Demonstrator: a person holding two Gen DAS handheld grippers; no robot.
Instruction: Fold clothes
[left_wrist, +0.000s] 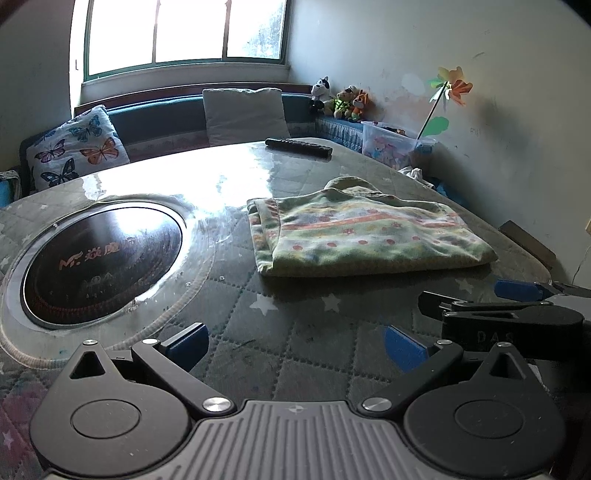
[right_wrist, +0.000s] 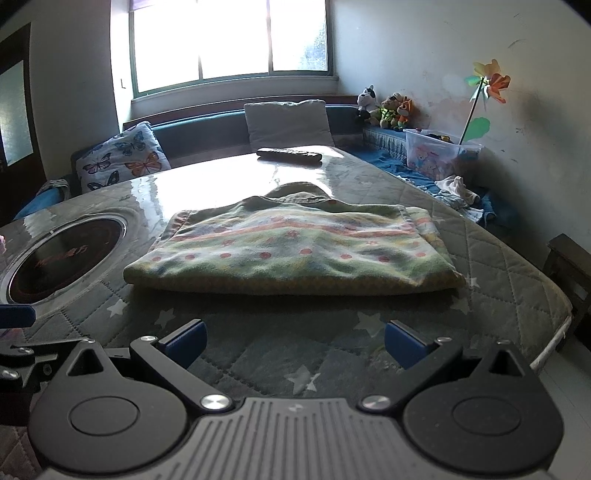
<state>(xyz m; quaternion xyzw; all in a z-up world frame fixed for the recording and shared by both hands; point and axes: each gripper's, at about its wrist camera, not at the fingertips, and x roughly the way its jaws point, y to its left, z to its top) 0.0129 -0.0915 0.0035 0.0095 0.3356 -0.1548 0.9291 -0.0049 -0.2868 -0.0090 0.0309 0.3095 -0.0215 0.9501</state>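
Lying folded on table (right_wrist: 498, 251), garment (right_wrist: 295, 251) sits ahead of both released claws (left gripper (left_wrist: 295, 347), right gripper (right_wrist: 293, 341)), untouched.

We see a pale green garment (right_wrist: 291, 251) crossed by orange and pink stripes and rows of red dots, lying on a grey quilted table cover (right_wrist: 491, 258) stitched in diamonds and scattered with white stars. Our grippers are black with blue pads (left_wrist: 186, 341), and the round cooktop (left_wrist: 103, 254) is glossy black with orange lettering. Behind, a white cushion (left_wrist: 75, 151) carries blue, purple and orange butterflies, beside a plain grey one (right_wrist: 288, 123).
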